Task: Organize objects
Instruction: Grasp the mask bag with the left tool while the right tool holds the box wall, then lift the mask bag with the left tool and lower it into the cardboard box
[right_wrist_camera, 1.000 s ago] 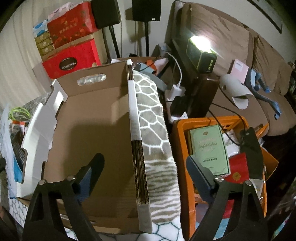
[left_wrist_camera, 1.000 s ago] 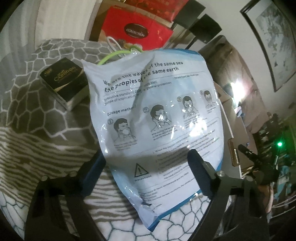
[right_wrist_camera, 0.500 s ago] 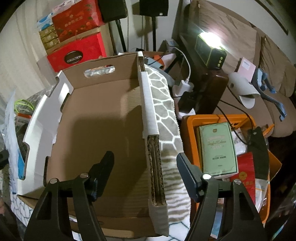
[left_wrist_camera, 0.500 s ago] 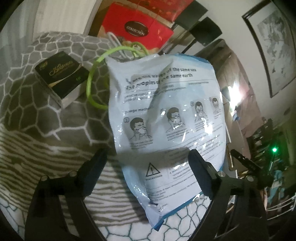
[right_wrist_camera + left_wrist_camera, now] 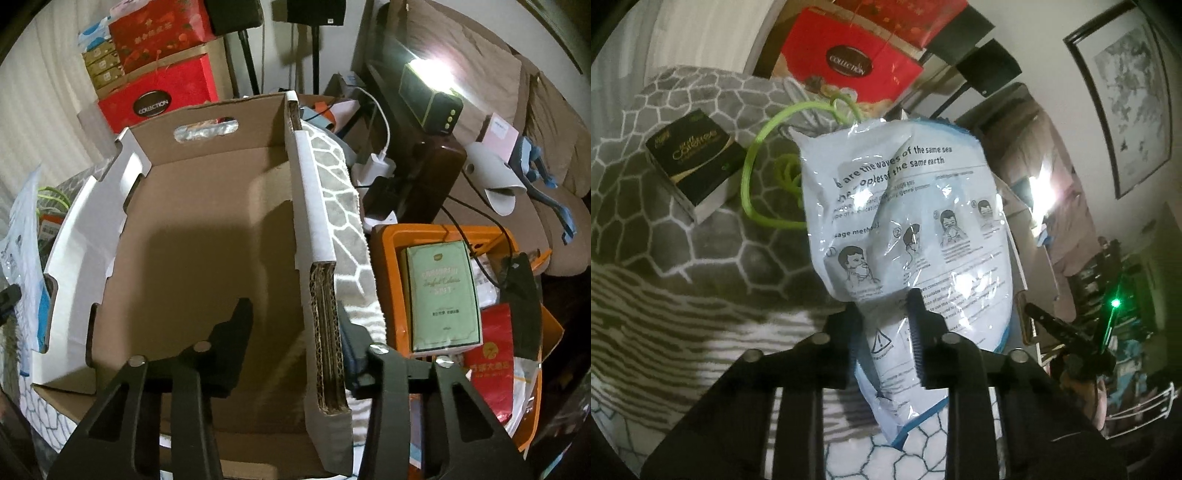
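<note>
We start from the mask packet (image 5: 908, 236), which lies on the patterned blanket (image 5: 665, 258) with its near end between the jaws of the left gripper (image 5: 886, 332). The jaws are closing, and the plastic film already bunches between the pads, so we treat it as gripped. The film is slick and limp; we judge that the far end will sag once lifted, so we lift slowly and keep the pinch well inside the edge.

Beside the packet sit a green cord (image 5: 757, 177) and a small black box (image 5: 690, 158), the cord partly under the packet's top edge. We should check that the cord does not drag along.

The right gripper (image 5: 291, 332) straddles the right wall of the open cardboard box (image 5: 203, 258); its jaws are closing, the outer pad at the wall, the inner one apart. We steady this wall so the box stays put. An orange bin (image 5: 384, 243) stands just beside it.
</note>
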